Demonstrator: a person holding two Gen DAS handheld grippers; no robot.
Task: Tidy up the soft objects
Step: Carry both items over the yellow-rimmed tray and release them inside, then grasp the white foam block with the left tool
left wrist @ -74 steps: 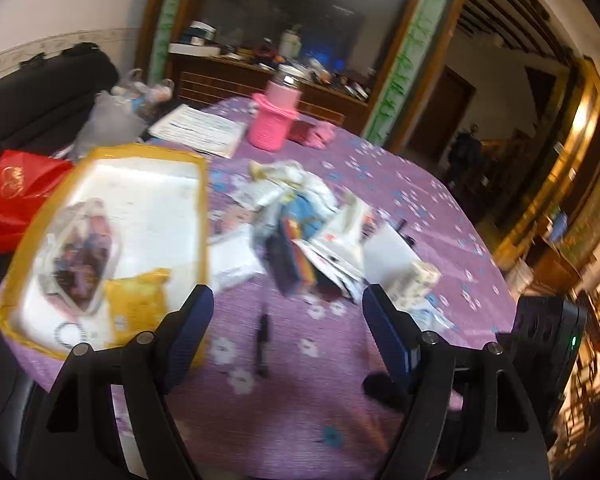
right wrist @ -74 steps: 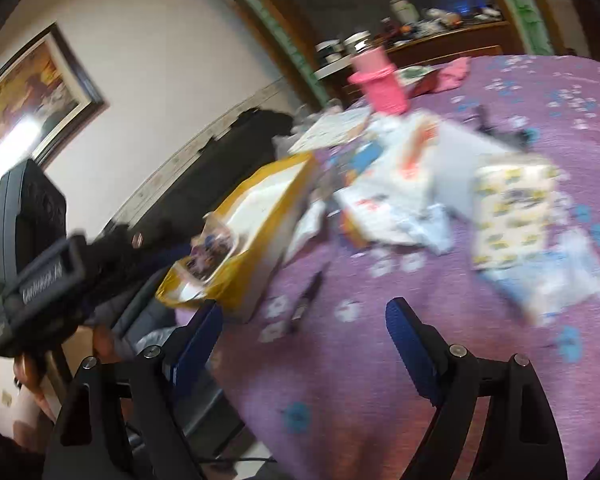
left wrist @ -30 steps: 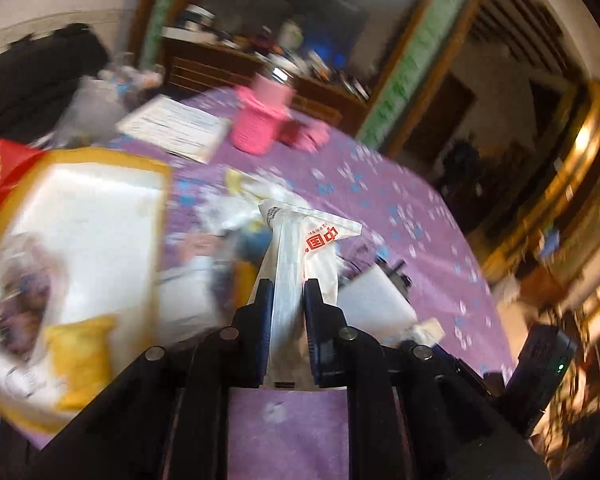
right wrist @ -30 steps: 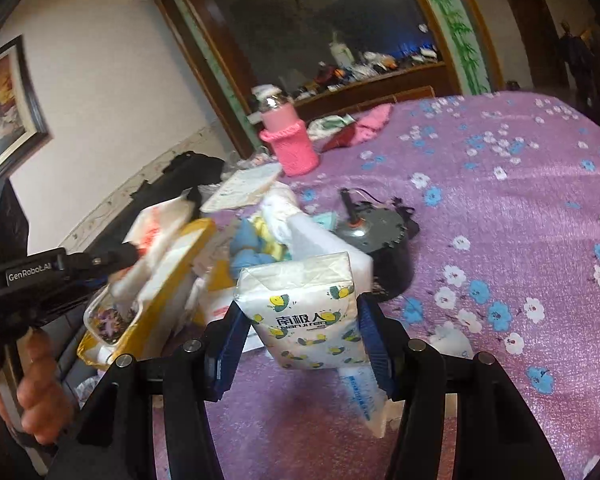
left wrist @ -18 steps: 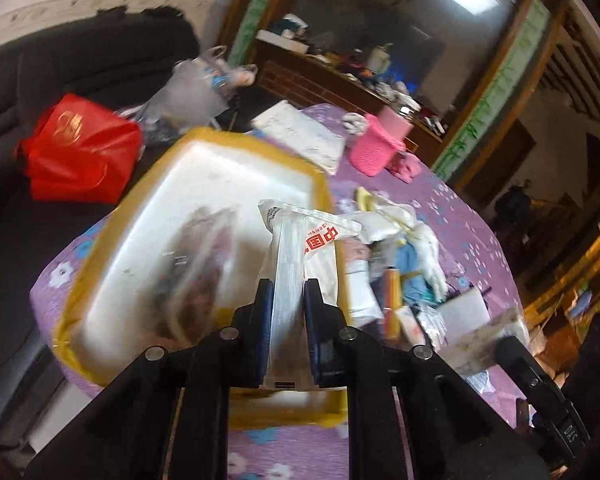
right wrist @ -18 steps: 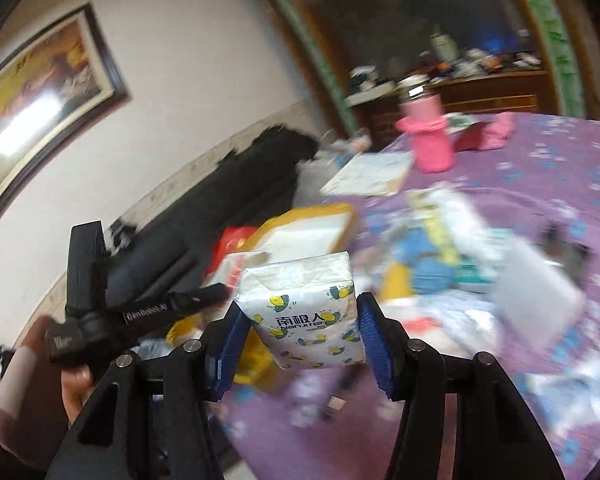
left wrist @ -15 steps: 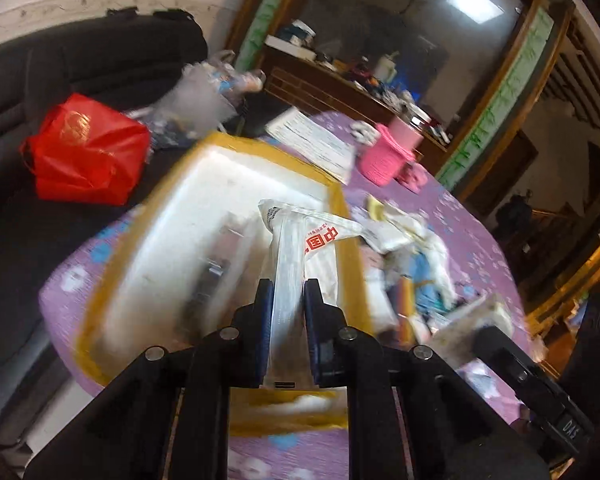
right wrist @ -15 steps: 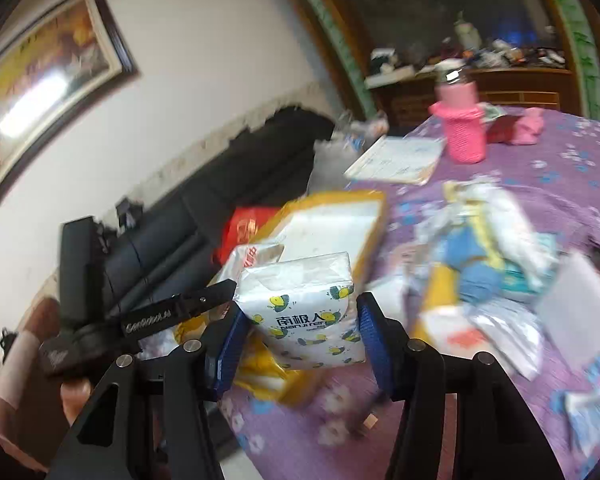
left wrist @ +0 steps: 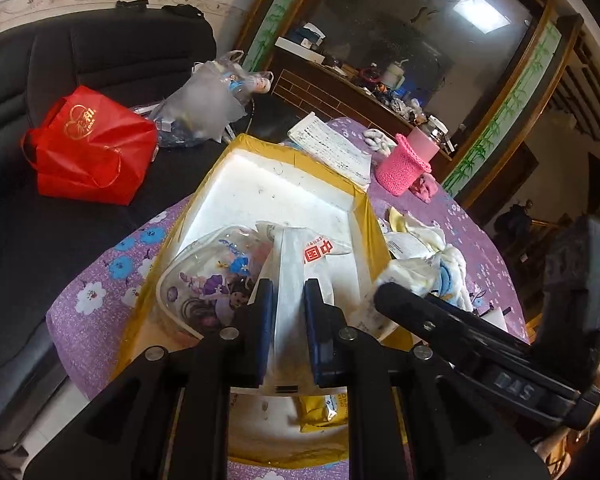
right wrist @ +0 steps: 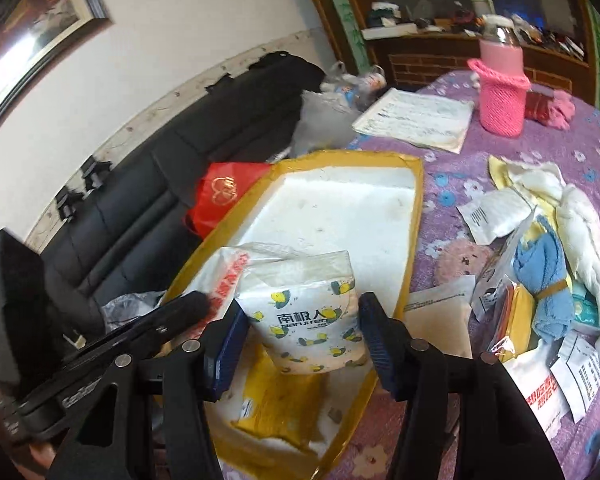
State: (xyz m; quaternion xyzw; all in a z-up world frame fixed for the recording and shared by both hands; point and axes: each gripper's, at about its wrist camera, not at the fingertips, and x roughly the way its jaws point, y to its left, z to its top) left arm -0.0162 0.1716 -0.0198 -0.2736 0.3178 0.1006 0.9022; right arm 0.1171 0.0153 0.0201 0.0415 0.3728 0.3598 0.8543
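My left gripper is shut on a flat white packet with red characters and holds it over the yellow-rimmed white foam tray. My right gripper is shut on a tissue pack with lemon print, also over the tray. The left packet shows in the right wrist view, just left of the tissue pack. In the tray lie a clear cartoon-print pouch and a yellow packet. The right gripper's arm crosses the left wrist view.
More soft items lie on the purple flowered tablecloth right of the tray: a blue cloth, white cloths and packets. A pink knitted bottle and paper sheet stand behind. A red bag sits on the black sofa.
Both grippers closed on their packs at the pile, then carried them left. They now hang over the near end of the tray, lower and closer together than half a second ago.
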